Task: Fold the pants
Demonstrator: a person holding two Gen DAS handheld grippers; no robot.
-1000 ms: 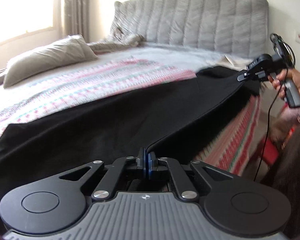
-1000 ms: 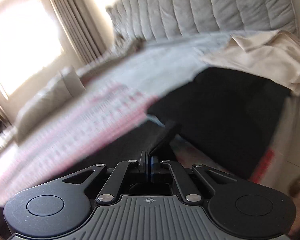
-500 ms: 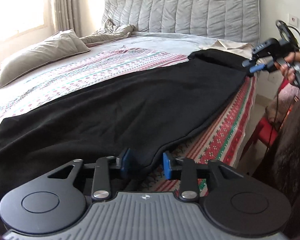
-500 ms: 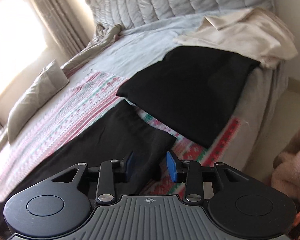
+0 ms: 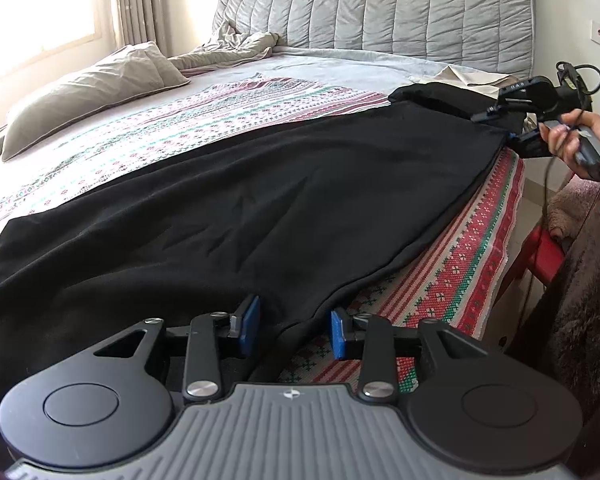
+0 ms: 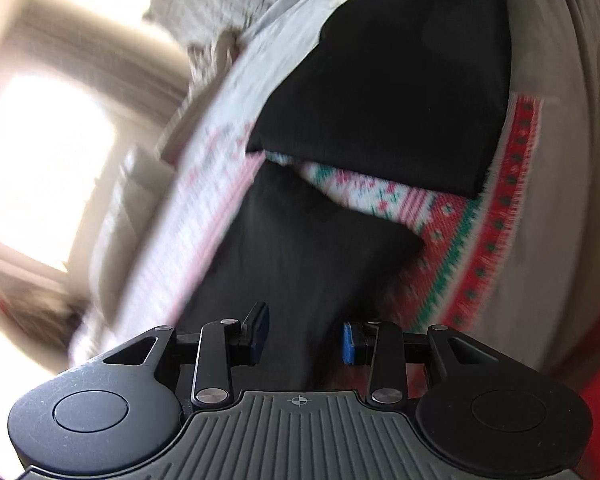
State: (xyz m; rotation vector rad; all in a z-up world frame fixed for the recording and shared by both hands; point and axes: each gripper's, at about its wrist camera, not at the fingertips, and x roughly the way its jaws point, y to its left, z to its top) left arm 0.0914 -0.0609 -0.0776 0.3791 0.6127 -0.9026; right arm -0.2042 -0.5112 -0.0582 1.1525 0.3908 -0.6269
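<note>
Black pants [image 5: 260, 200] lie flat and long across the patterned bedspread [image 5: 180, 128], along the bed's near edge. My left gripper [image 5: 294, 330] is open, its blue pads on either side of the pants' near edge without gripping it. My right gripper [image 6: 304, 336] is open above the far end of the pants [image 6: 300, 260]. It also shows in the left wrist view [image 5: 500, 124], held by a hand at the far corner of the pants. The right wrist view is blurred and tilted.
A second folded black garment [image 6: 392, 92] lies beyond the pants near a cream cloth [image 5: 464, 76]. A grey pillow [image 5: 88, 88], a crumpled grey blanket [image 5: 236, 44] and a quilted headboard [image 5: 380, 4] stand farther off. A red chair [image 5: 544, 252] stands beside the bed.
Both grippers were shut on the pants' edge and held it taut one second ago. Both have since opened and the pants have dropped flat on the bed. The right gripper has tilted.
</note>
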